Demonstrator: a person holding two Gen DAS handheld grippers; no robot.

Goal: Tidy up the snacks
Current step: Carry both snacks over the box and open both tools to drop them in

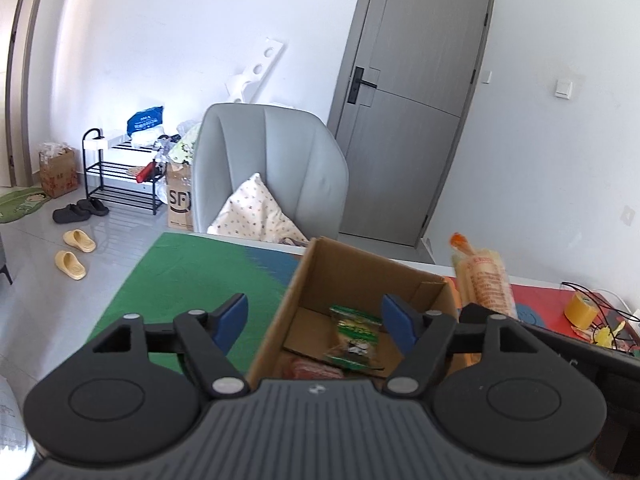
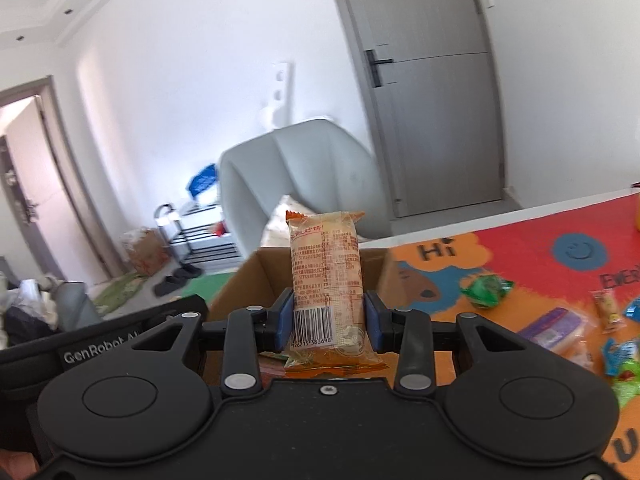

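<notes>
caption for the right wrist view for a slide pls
Right gripper shut on an orange snack pack, held upright above the open cardboard box, more snacks lying on the colourful mat.

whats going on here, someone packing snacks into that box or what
Yes. The right claw is shut on an orange snack packet, held upright near the cardboard box. The left claw is open and empty over the box, which already holds a green packet. More snacks, like a green wrapper, lie on the colourful mat.
</notes>
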